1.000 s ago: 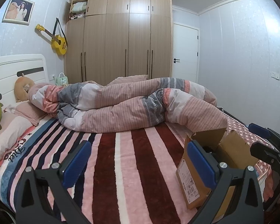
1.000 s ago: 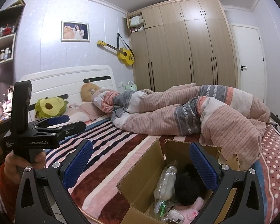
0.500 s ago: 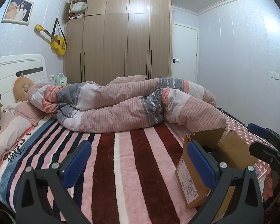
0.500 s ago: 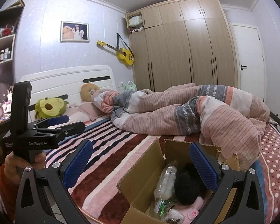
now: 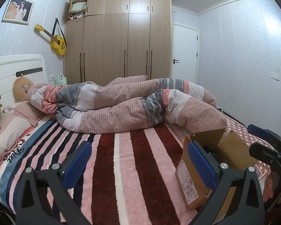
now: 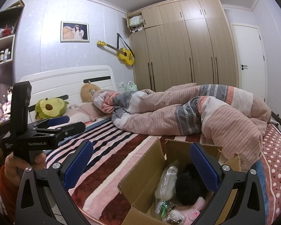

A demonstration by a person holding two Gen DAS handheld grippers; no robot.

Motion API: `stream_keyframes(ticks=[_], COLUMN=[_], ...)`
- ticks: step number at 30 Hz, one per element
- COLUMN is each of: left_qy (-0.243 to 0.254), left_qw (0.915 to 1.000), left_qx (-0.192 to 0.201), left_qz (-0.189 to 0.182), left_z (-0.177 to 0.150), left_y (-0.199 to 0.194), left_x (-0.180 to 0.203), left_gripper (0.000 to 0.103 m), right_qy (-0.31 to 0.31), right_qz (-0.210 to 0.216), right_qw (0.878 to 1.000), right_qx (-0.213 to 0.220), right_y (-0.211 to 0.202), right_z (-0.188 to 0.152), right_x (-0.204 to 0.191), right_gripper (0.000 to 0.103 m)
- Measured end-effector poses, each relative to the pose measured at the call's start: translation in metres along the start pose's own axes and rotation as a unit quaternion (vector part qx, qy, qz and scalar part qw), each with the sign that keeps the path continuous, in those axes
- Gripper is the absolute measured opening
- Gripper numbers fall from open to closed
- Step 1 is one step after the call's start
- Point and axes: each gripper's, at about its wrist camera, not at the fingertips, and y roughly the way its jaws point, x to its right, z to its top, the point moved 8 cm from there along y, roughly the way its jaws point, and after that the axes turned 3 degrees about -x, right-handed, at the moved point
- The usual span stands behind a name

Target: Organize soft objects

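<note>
An open cardboard box [image 6: 140, 170] stands on the striped blanket at the bed's near right corner and is also seen from outside [image 5: 187, 178]. Inside lie a black plush [image 6: 187, 187], a white toy in a clear bag [image 6: 166, 180] and a pink plush [image 6: 194, 208]. My right gripper [image 6: 141, 155] hovers open and empty over the box's left flap. My left gripper [image 5: 139, 155] is open and empty above the blanket, left of the box. An avocado plush [image 6: 48, 107] and a brown plush [image 6: 88, 91] rest by the headboard.
A rumpled pink and grey duvet [image 5: 131, 103] lies across the far half of the bed. Pillows [image 5: 26, 110] sit at the head. A hand [image 6: 26, 161] holds the left gripper. Wardrobe [image 5: 121, 46], door [image 5: 185, 54] and shelves [image 6: 1, 43] line the walls.
</note>
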Motion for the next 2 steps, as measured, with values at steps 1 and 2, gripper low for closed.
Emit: stream_keyframes(ticks=[1, 2], left_qy=[0.001, 0.001], left_qw=[1.0000, 1.0000], left_qx=[0.000, -0.001], left_qz=[-0.002, -0.002], left_z=[-0.0004, 0.0009], left_y=[-0.0001, 0.0002], left_x=[0.0006, 0.0013], left_gripper=[0.102, 0.102], right_qy=[0.000, -0.001], right_qz=[-0.001, -0.001], right_qw=[1.000, 1.000], right_qx=[0.000, 0.000], right_y=[-0.0001, 0.0000], right_z=[0.0000, 0.0007], right_x=[0.0000, 0.0007], right_gripper=[0.103, 0.103])
